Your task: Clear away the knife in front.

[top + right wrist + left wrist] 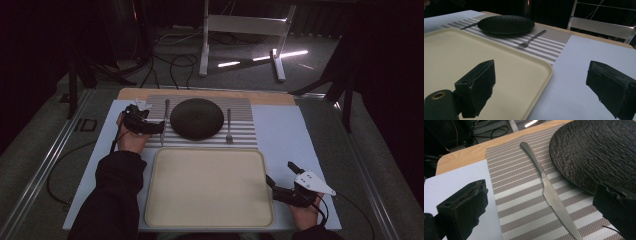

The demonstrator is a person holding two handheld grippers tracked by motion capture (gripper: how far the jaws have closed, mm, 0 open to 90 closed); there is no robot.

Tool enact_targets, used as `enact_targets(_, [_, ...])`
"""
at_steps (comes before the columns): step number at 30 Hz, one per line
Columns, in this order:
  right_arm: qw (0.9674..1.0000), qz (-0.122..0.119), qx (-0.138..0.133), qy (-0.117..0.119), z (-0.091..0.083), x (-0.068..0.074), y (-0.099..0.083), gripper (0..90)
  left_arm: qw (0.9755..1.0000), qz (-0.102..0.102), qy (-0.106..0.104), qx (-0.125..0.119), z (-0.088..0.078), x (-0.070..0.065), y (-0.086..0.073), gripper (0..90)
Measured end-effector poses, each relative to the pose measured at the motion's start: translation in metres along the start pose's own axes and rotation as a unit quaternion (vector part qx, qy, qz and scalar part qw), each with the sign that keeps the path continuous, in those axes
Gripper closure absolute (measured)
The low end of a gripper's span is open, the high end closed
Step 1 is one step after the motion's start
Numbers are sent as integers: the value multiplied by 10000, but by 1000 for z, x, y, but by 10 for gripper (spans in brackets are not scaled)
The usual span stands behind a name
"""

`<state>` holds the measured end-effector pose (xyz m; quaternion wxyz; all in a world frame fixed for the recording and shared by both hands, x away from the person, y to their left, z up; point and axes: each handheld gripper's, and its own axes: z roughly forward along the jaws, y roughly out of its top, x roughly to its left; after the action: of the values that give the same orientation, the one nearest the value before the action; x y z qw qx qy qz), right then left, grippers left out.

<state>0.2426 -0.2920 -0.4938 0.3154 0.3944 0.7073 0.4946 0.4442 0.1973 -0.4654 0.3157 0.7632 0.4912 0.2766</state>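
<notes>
Left of the plate (pixel 196 118), the left tongs (pixel 541 205) hang wide apart over the knife (pixel 550 195) lying flat on the mat (pixel 521 202), so it looks like the reach-in, and next they must drop and pinch the blade, while the right tongs (pixel 541 85) wait apart near the tray (pixel 534 65).

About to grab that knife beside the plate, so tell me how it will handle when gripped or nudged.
The knife looks like one piece of bare metal, so it is probably stiff and somewhat slippery between the pads. It lies flat on the striped placemat, so it would likely slide, not roll, and getting under it may be awkward. The left gripper stands open over it.
</notes>
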Motion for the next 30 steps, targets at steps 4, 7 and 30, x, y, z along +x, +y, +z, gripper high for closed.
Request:
enact_targets(4, [10000, 15, -1, -4, 0, 0, 0, 88, 10000, -9, -26, 49, 5, 0, 2, 3])
enact_targets(7, [10000, 23, -2, 1, 0, 0, 0, 88, 10000, 11, -28, 57, 7, 0, 3, 3])
enact_targets(30, [10000, 54, -11, 6, 0, -1, 1, 88, 9994, -58, -50, 337, 35, 3, 18, 15])
